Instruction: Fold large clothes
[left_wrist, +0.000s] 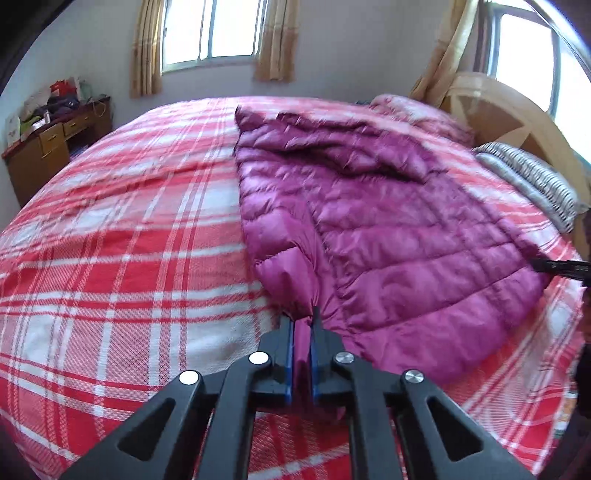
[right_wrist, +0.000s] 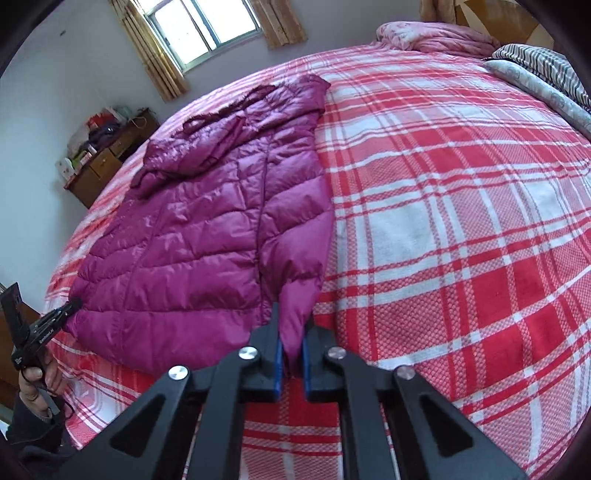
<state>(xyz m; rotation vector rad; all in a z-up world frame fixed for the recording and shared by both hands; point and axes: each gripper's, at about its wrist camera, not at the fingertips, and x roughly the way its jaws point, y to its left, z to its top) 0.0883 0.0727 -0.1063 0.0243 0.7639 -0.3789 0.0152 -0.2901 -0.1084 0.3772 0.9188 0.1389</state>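
— Left gripper, right gripper: pinching what?
— Near corners of coat, one each. Lying flat on bed.
— Folded yet?
— Sleeves tucked in, seemingly. Lengthwise fold left.

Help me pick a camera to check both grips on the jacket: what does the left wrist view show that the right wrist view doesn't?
Only the left wrist view: the wooden headboard and a second window beside it.

Only the right wrist view: the person's hand holding the left gripper at the jacket's hem corner.

Both: the purple jacket spread on the red plaid bedspread, the dresser, a curtained window, and each view's own gripper shut on jacket fabric, including the right gripper.
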